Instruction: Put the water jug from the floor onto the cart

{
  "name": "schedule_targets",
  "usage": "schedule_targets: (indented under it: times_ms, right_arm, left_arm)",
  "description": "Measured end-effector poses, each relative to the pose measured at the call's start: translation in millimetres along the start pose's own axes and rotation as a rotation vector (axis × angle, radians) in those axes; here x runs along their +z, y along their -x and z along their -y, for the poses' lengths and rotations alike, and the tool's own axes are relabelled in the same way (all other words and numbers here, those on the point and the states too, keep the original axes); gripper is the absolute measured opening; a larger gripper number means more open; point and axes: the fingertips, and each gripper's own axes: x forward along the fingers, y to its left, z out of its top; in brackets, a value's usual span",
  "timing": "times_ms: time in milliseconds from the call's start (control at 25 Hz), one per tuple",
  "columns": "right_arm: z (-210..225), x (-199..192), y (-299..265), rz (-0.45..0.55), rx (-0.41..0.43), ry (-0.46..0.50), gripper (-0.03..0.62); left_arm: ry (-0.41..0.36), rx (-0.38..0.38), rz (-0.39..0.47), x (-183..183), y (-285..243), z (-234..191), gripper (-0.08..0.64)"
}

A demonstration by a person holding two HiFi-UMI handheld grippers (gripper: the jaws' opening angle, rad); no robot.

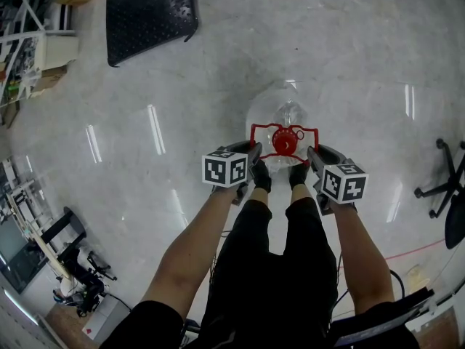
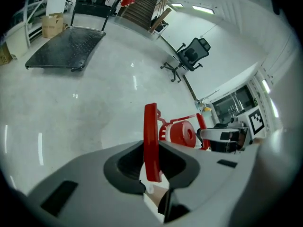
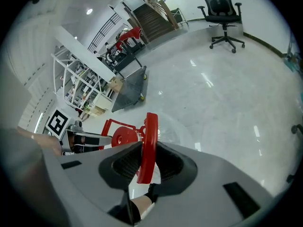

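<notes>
At both grips, my left fingers (image 2: 124,161) and right fingers (image 3: 120,162) each pinch one red side bar of the handle frame (image 2: 150,126), with the bar seated centrally between the pads. The water jug (image 1: 289,111) stands on the floor (image 1: 349,64) just ahead of me, well apart from the cart (image 1: 149,13). Recommendation: confirm both pinches are firm, then raise both sides evenly with the frame level, as the jug is judged heavy and liable to tilt or slip.

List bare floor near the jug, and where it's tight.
Free: floor between water jug and cart, the cart's deck, floor from jug to office chair. Crowded: red handle, with left gripper, right gripper and the person's feet there; shelving at the head view's left edge.
</notes>
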Motion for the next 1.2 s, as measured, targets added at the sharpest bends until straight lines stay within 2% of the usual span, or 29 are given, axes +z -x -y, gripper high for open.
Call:
schedule_targets:
  times_ms: [160,320,520,800,1200]
  right_arm:
    - [-10.3,3.7,0.3,0.013,0.012,-0.001,0.086]
    - [-32.3,23.6,19.9,0.033,0.043,0.022,0.086]
    - [-77.3,69.6,65.2,0.059,0.072,0.086,0.087]
    - [-147.0,116.8,138.7,0.114,0.096,0.118,0.087]
    - [-254.1,226.0,202.7,0.237,0.126,0.236,0.087]
  left_arm:
    - [-0.006,0.002,0.025,2.8,6.1,4.7,0.074]
    - [-0.003,0.007,0.076,16.4,36.3,16.5,0.074]
    - [-0.020,-0.013,0.138,51.6,98.9,45.7,0.074]
    - [-0.108,0.014,0.185,95.6,199.1,90.7,0.074]
    - [-0.150,0.003,0.407,185.5,333.7,117.1,0.074]
